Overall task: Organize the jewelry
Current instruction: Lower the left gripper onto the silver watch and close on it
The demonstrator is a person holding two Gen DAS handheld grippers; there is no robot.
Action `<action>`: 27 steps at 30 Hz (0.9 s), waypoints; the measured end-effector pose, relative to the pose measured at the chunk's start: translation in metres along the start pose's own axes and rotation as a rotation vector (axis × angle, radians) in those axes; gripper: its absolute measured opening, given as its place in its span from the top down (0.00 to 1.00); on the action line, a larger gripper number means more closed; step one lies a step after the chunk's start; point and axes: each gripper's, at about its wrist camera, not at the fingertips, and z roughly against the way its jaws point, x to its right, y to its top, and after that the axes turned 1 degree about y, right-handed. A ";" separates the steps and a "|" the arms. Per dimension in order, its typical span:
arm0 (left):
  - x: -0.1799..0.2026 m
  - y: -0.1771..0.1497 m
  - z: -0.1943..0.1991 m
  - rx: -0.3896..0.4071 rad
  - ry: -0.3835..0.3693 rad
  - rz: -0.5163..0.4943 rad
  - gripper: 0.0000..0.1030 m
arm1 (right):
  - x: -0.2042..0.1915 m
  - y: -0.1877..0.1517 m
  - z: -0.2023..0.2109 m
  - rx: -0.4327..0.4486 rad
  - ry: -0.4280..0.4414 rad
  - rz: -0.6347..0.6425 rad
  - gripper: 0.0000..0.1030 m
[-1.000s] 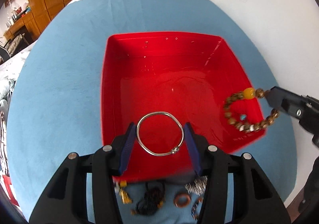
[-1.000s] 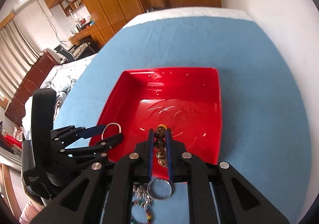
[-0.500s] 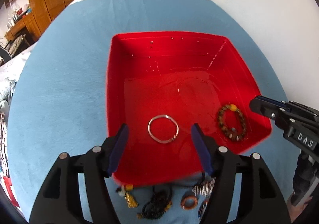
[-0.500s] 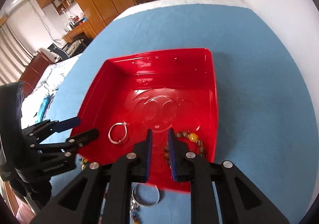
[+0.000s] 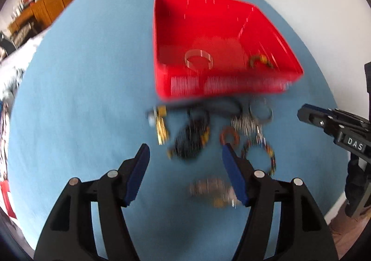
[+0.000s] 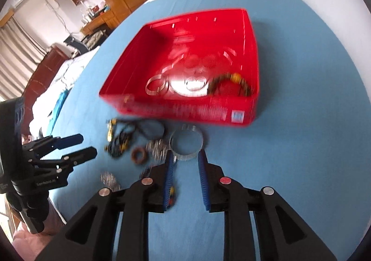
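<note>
Both tools, left [image 5: 185,159] and right [image 6: 186,163], gape empty. Silver bangle [image 6: 186,146] at 12 o'clock of right tool, on counter, outside red tray [image 6: 185,110]; likely stiff, slick, light: pinch rim

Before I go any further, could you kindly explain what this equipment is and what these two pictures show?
No robot here: a person holds a two-finger gripper in each hand, and a fisheye camera on each looks forward along its fingers. One picture comes from the left gripper, the other from the right gripper; each also glimpses the other at its edge. Both are open and hold nothing. On the blue cloth stands a red tray with a silver bangle and a brown bead bracelet inside. In front of it lies loose jewelry, blurred by motion: a second silver bangle, a dark beaded strand and a small brown ring.
</note>
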 end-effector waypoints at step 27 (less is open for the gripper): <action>0.010 -0.038 -0.045 -0.134 -0.088 0.148 0.44 | -0.007 -0.050 -0.011 -0.058 0.043 0.028 0.75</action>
